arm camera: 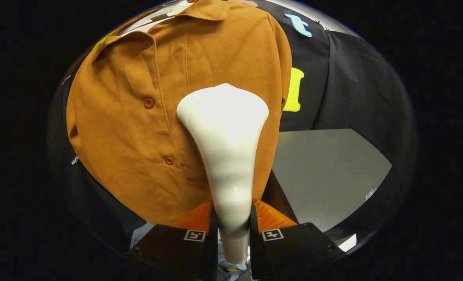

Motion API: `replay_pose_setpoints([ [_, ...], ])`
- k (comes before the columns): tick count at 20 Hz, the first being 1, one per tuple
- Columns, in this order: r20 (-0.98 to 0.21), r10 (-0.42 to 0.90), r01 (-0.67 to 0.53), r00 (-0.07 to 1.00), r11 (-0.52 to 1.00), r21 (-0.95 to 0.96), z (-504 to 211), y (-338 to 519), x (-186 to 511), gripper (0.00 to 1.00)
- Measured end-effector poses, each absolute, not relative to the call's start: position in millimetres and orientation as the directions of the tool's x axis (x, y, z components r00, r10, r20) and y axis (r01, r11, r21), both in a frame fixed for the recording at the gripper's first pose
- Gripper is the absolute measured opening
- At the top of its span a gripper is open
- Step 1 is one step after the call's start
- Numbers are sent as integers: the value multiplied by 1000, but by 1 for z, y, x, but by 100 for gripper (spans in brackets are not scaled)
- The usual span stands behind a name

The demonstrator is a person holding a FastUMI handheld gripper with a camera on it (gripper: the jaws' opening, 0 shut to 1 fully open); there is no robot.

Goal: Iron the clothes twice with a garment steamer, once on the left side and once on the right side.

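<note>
The garment steamer [225, 156] is standing up the centre of the frame, its narrow white neck clenched between the 2 fingers of the tongs [233, 226] at the bottom. Its wide head is lying against the orange shirt [145, 117], right of the button row and just inside the shirt's right edge. A grey desk [325, 175] is showing open room at lower right.

The shirt [137, 128] blocks the way straight ahead of the steamer [225, 156] clamped in the tool [233, 220]; open room lies over the bench [325, 171] alongside.
</note>
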State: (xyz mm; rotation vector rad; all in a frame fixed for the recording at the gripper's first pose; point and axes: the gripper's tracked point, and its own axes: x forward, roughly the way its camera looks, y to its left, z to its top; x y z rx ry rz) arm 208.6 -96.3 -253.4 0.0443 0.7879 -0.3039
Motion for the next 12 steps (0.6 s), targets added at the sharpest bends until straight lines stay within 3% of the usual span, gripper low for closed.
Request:
replay_pose_setpoints([
  [12,-801,-225,302,555,951,-58,-312,-102,181,37],
])
